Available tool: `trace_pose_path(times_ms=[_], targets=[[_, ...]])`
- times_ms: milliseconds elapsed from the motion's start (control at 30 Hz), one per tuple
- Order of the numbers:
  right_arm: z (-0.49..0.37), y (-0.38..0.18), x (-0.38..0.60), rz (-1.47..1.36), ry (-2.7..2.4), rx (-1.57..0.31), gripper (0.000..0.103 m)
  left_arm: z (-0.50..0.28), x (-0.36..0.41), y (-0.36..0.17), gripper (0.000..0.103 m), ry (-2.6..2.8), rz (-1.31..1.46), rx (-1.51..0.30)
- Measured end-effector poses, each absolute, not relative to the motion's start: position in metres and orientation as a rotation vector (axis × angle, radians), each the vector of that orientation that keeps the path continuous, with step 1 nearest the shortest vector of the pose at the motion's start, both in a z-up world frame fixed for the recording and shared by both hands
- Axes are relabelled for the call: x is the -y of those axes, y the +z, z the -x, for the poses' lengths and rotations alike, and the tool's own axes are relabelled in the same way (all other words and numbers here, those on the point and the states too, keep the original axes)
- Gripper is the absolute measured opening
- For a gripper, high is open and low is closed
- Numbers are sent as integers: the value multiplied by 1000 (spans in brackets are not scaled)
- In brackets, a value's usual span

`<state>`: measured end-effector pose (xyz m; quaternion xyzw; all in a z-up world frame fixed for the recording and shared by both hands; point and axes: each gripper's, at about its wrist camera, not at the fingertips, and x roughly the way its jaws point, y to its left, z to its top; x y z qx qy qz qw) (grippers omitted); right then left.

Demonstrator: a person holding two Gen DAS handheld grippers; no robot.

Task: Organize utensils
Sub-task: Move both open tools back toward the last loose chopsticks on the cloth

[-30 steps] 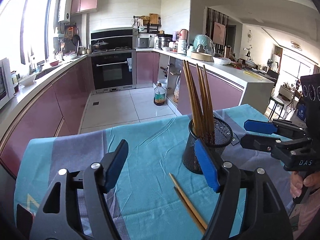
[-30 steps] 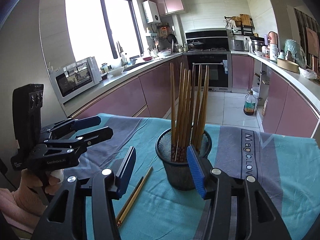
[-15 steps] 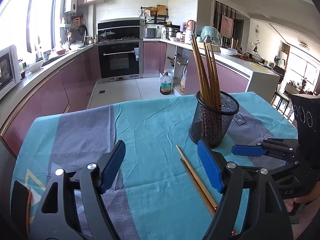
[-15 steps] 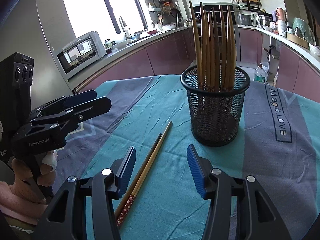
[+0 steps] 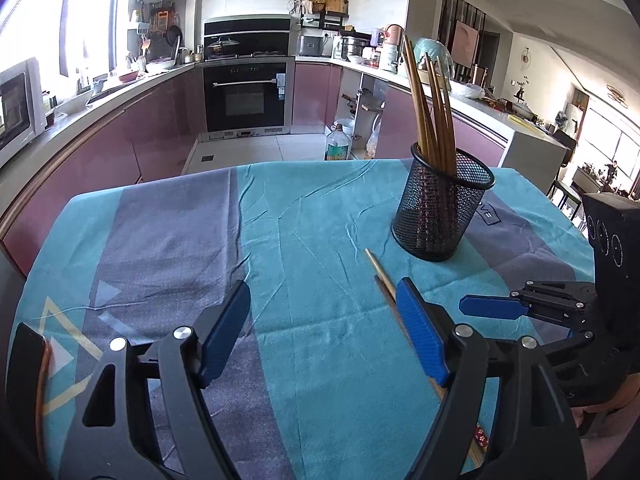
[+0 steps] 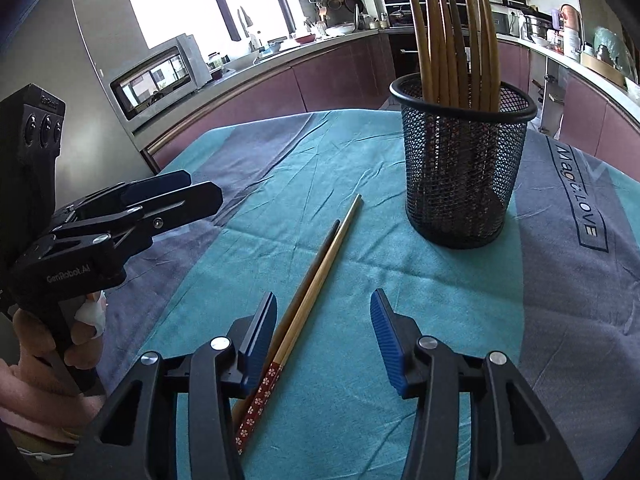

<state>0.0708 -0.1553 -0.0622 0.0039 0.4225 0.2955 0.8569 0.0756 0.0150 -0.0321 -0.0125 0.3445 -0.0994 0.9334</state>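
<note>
A black mesh holder stands on the table and holds several wooden chopsticks; it also shows in the left wrist view. Two loose chopsticks lie side by side on the cloth in front of it, red flowered ends toward me; the left wrist view shows their tips. My right gripper is open and empty, low over their near ends. My left gripper is open and empty, its right finger over the pair. Each gripper shows in the other's view.
A teal and grey tablecloth covers the table. A dark phone-like object lies at its near left corner. Kitchen counters, an oven and a microwave stand beyond the table's far edge.
Both grippers have pulled back from the holder and dropped toward the table. The loose chopsticks now lie between and under the fingers. Both grippers stay open.
</note>
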Motion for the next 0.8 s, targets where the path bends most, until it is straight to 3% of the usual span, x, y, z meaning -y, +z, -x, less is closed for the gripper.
trace_pose_path(times_ms=[367,800], targets=[[-65,-71,143,60,611,-914,31,-73,-19,-46,75,-213,39,-734],[-64,-72,147,67,579,-926,28,-73,-10,-57,75,-237,41,-766]])
